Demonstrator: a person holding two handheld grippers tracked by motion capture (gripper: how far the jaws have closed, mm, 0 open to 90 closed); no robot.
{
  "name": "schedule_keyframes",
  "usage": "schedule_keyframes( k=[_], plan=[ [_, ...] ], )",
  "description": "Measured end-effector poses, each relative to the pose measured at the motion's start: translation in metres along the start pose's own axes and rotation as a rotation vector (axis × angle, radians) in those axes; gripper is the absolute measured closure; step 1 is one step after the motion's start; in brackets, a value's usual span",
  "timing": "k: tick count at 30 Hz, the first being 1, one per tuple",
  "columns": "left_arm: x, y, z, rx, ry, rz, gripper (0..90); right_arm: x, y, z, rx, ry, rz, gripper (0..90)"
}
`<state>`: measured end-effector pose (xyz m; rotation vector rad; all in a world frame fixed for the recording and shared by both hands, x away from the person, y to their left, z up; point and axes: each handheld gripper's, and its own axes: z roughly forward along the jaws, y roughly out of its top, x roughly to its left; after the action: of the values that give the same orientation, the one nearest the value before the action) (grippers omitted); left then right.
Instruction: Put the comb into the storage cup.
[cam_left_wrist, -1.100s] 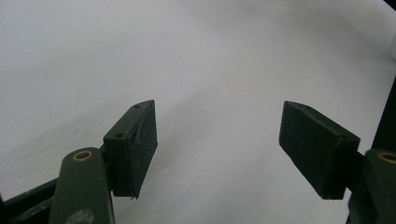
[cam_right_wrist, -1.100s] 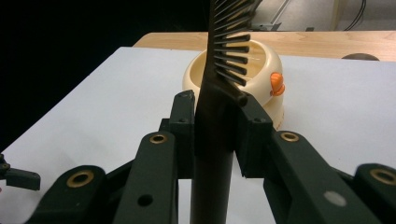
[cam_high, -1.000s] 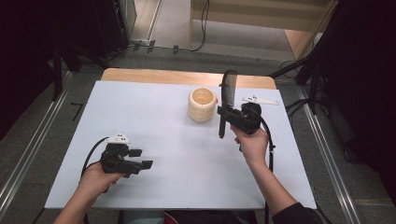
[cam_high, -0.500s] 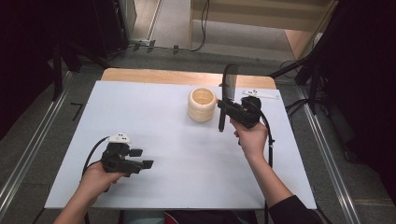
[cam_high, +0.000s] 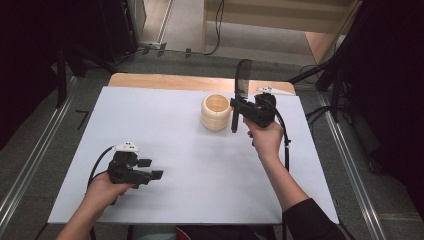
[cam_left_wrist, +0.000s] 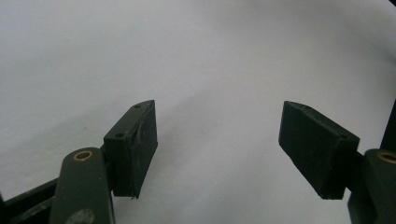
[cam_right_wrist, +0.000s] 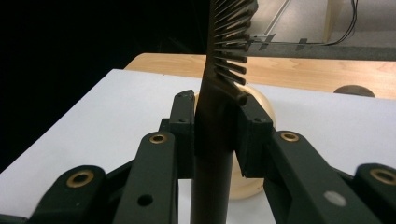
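Nearest to us, our left gripper (cam_high: 150, 169) rests low over the white table (cam_high: 190, 165) at its near left corner, held in the left hand (cam_high: 102, 190). In the left gripper view its jaws stand wide apart with nothing between them, just bare white surface beyond the pads (cam_left_wrist: 140, 140).

Farther out and to the right, our right hand (cam_high: 265, 137) holds the right gripper (cam_high: 235, 107) up above the table, just beside the cup. Its jaws are clamped on a dark comb (cam_high: 242, 82) — the right gripper view shows both pads pressed against the comb's handle (cam_right_wrist: 212, 154), with the teeth rising above the grip and pointing to that view's right. In the high view the comb stands nearly upright, toothed end up, its handle end hanging below the jaws and clear of the table.

Just left of the comb sits a pale, ribbed wooden cup (cam_high: 216, 112) on the far part of the white surface, open mouth up; in the right gripper view it lies directly behind the comb (cam_right_wrist: 261, 105).

Beyond that, a strip of wooden tabletop (cam_high: 165, 81) runs along the far edge.
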<state>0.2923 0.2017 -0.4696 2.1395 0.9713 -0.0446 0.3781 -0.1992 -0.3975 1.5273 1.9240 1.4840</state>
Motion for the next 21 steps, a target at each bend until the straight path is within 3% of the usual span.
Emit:
schedule_keyframes(
  k=[21],
  plan=[
    [0.001,0.000,0.000,-0.003,0.002,-0.001,28.9,0.009,0.022,0.019,-0.027,-0.029,-0.049,69.7]
  ],
)
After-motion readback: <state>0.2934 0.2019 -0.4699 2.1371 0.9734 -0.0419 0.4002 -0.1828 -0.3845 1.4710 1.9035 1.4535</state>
